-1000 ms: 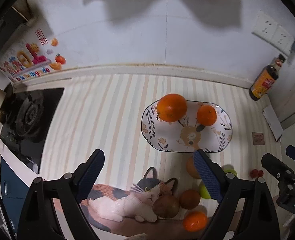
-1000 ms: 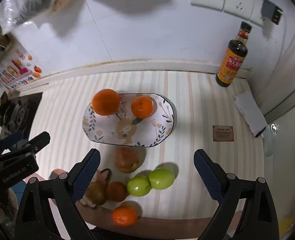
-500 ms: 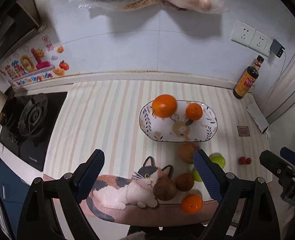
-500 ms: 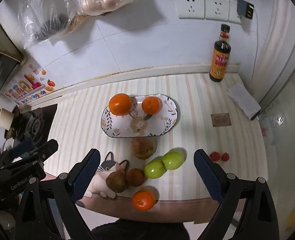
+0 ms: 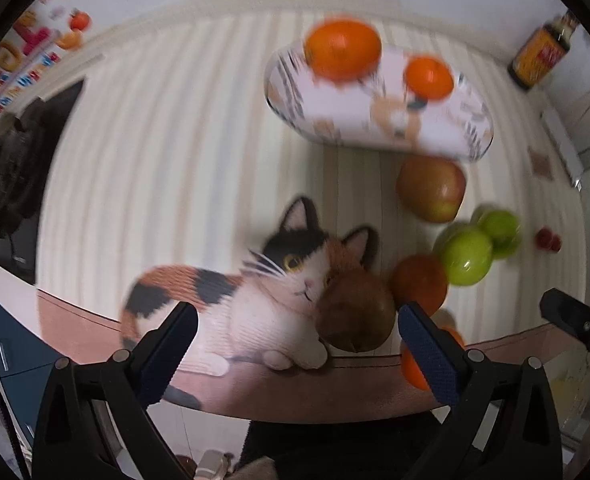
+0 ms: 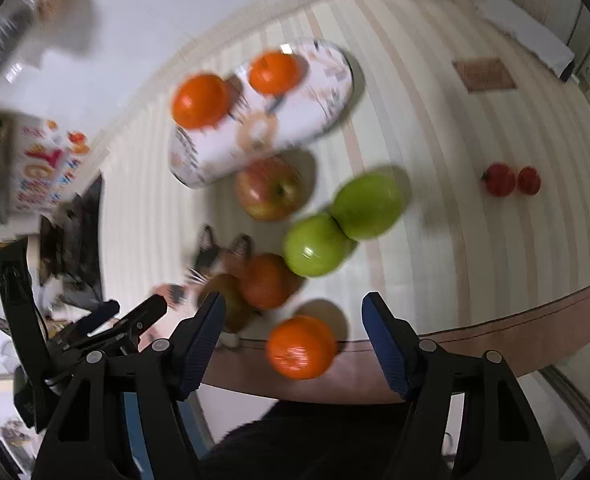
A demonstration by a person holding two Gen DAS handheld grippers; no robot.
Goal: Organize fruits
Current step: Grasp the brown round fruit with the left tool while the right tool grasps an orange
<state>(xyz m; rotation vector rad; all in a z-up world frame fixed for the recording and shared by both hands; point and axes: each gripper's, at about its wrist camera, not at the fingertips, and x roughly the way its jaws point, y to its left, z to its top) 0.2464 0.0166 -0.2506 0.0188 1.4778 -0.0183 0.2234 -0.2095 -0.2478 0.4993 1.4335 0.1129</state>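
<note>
A patterned oval plate (image 5: pixel 447 136) (image 6: pixel 319 92) holds two oranges (image 5: pixel 343 54) (image 6: pixel 201 100). In front of it lie a red apple (image 5: pixel 431 188) (image 6: pixel 269 190), two green apples (image 5: pixel 465 258) (image 6: pixel 315 246), a reddish fruit (image 5: pixel 417 282) (image 6: pixel 265 280), a brown fruit (image 5: pixel 355 312) and a small orange (image 6: pixel 301 346). My left gripper (image 5: pixel 295 316) points down, its jaws opening; the brown fruit sits untouched near the right finger. My right gripper (image 6: pixel 293 304) has its jaws closing, and the small orange is between them, with gaps at both pads.
The fruit lies on a striped mat with a cat picture (image 5: pixel 235 292) near the counter's front edge. Two small red tomatoes (image 6: pixel 511 179) lie to the right. A sauce bottle (image 5: pixel 539 56) stands at the back wall, a stove (image 5: pixel 15 168) at the left.
Both grippers have dropped toward the counter, so the fruit looks much larger. The right jaws stand narrower around the small orange. The left jaws stand wider.
</note>
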